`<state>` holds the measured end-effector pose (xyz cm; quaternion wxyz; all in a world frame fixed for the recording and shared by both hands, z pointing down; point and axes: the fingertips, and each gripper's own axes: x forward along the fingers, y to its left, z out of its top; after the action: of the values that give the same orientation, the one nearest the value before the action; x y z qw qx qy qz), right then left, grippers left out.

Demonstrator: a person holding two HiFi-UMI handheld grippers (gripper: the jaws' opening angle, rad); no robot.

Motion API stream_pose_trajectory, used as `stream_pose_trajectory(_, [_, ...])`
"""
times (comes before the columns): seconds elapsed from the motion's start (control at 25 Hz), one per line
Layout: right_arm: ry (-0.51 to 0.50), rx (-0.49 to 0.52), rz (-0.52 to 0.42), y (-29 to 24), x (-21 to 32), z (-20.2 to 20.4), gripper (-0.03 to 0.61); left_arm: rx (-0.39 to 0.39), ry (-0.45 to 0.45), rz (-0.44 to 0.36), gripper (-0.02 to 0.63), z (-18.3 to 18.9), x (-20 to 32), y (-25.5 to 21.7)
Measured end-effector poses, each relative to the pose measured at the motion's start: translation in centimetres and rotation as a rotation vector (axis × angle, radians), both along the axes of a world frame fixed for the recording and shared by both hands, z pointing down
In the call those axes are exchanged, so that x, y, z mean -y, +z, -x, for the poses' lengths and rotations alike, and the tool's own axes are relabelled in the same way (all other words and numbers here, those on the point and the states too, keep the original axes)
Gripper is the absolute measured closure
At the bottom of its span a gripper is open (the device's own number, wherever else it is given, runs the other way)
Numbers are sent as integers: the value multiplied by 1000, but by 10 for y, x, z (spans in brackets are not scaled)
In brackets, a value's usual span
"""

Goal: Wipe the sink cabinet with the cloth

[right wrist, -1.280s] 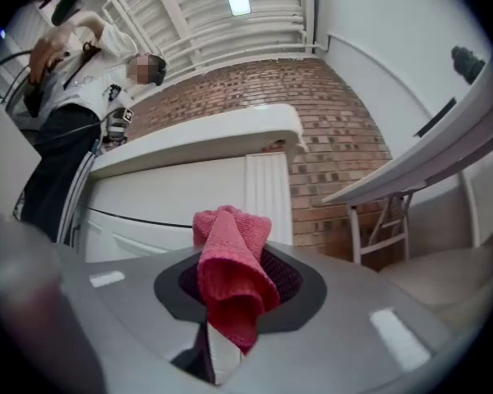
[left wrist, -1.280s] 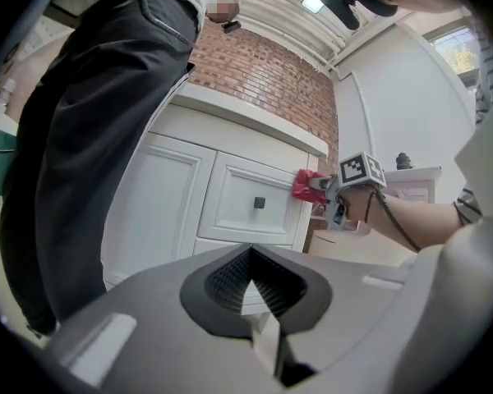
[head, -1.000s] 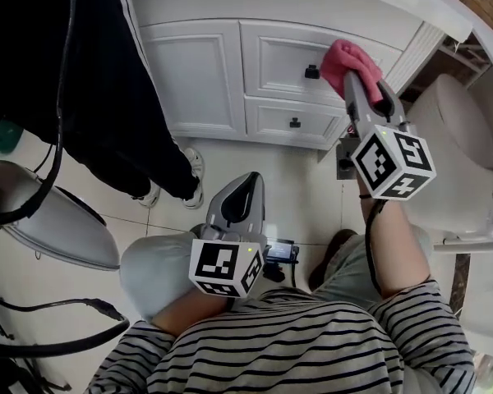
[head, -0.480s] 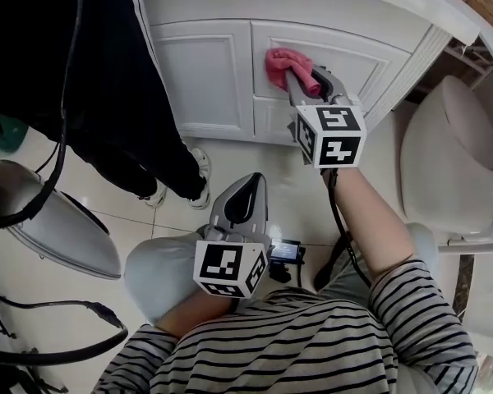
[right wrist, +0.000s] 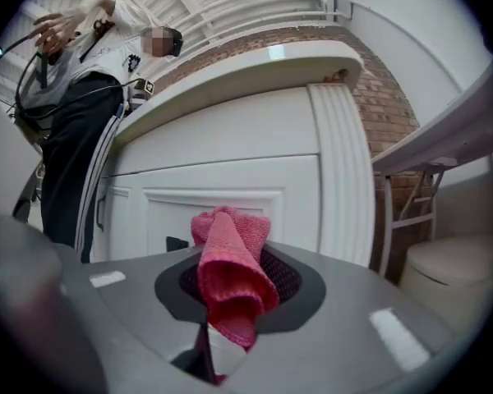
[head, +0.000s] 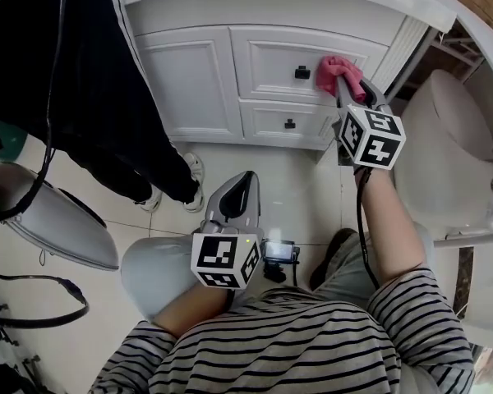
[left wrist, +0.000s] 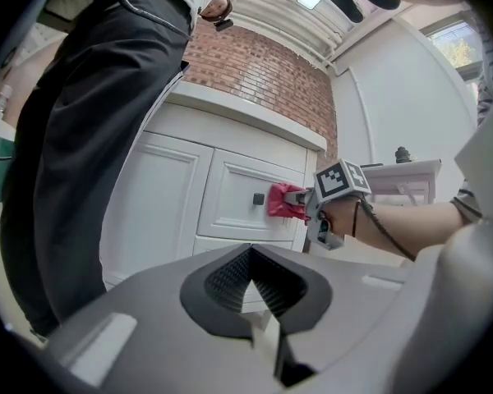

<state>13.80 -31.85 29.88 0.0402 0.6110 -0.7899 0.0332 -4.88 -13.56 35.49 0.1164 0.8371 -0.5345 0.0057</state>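
While the right gripper [head: 345,87] is clamping the pink cloth [head: 335,69] between its jaws, the cloth is lying lengthwise along them, its bunched free end pointing ahead at the white sink cabinet [head: 193,80]. That end is pressing against the top drawer [head: 267,54], just right of the black knob [head: 302,73] and near the cabinet's right edge. The left gripper [head: 243,180] is hovering low over the person's knee [head: 148,273], well apart from the cabinet, its jaws together with nothing between them, aiming toward the cabinet's bottom edge. Another person in dark trousers [head: 107,97] is standing at the cabinet's left edge.
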Motion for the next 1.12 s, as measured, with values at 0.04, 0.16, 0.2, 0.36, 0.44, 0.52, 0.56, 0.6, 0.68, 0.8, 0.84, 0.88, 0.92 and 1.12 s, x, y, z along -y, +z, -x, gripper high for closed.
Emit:
stream_pose_trajectory(0.04, [20, -2, 6, 3, -2, -13, 486, 4, -1, 1, 620, 0, 0, 1])
stream_pose_trajectory(0.16, [93, -15, 20, 9, -14, -51, 484, 2, -3, 2, 620, 0, 0, 0])
stream_pose_trajectory(0.2, [130, -9, 24, 10, -19, -63, 485, -3, -1, 2, 620, -1, -1, -1])
stream_pose_trajectory(0.36, [127, 77, 10, 6, -41, -54, 486, -29, 8, -17, 620, -1, -4, -10])
stream_pose_trajectory(0.44, [-17, 108, 5, 9, -42, 3, 486, -39, 5, -23, 620, 1, -4, -12])
stream_pose_trajectory(0.52, [-193, 108, 18, 21, -39, 74, 486, -47, -2, -18, 620, 4, -3, -11])
stream_pose_trajectory(0.56, [-267, 89, 27, 30, -36, 108, 486, -48, -7, -15, 620, 7, -2, -10])
stream_pose_trajectory(0.6, [-322, 58, 33, 39, -30, 137, 486, -49, -13, -14, 620, 9, -1, -9])
stream_pose_trajectory(0.68, [-377, -13, 41, 57, -15, 179, 486, -51, -26, -12, 620, 14, 1, -8])
stream_pose_trajectory(0.8, [-367, -93, 52, 75, 8, 195, 486, -49, -36, -7, 620, 19, 2, -7])
stream_pose_trajectory(0.84, [-356, -108, 54, 79, 12, 188, 486, -49, -35, -6, 620, 20, 2, -7])
stream_pose_trajectory(0.88, [-340, -115, 57, 83, 14, 176, 485, -50, -31, -5, 620, 20, 3, -6])
stream_pose_trajectory(0.92, [-318, -113, 63, 86, 15, 160, 485, -53, -28, -5, 620, 20, 4, -6])
stream_pose_trajectory(1.12, [-146, -77, 69, 91, 9, 52, 483, -57, -1, 9, 620, 11, 5, -2])
